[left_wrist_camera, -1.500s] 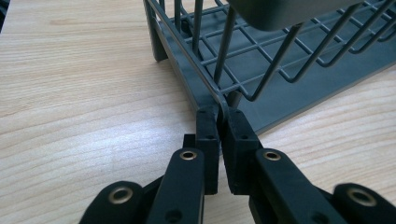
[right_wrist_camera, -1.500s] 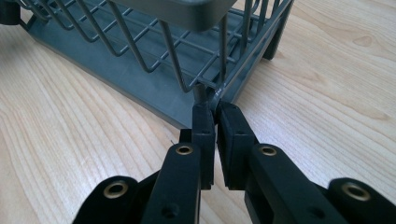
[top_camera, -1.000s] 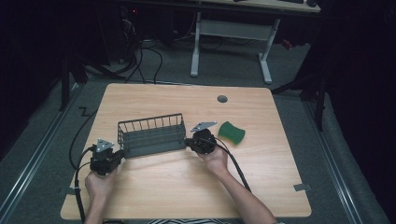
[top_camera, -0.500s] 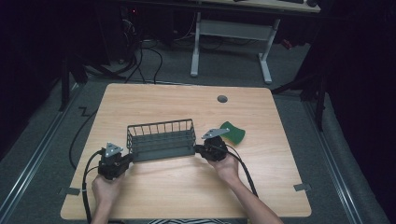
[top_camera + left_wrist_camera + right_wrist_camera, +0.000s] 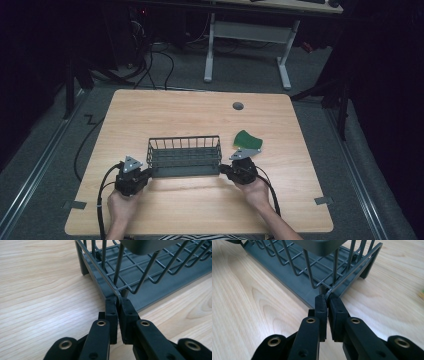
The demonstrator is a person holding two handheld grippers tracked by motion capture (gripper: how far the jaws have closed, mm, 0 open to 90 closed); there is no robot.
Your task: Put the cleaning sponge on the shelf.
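Wire basket (image 5: 184,156) sits near-centre on the tabletop (image 5: 165,115), long axis running left-right, base looks flat on the wood. Left claw (image 5: 117,302) is pinched on the thin rim wire at the basket's near-left corner; right claw (image 5: 327,298) is pinched the same way on the near-right corner wire. Both grips are fingertip-only, on round wire, right at the pad ends.

Green object (image 5: 247,140) lies just beyond the right claw, near the basket's right end, apart from it as far as I can tell. Grey grommet (image 5: 238,106) sits further back, well clear.

Risks, my read:
- Wire rolls or slips out of the pads if either hand twists; very little contact area.
- Uneven pull from the two hands yaws the basket or tips one end.
- Shifting right or far could knock the green object.
- Cables (image 5: 102,190) trail at the near edge; a snag would jerk a grip loose.
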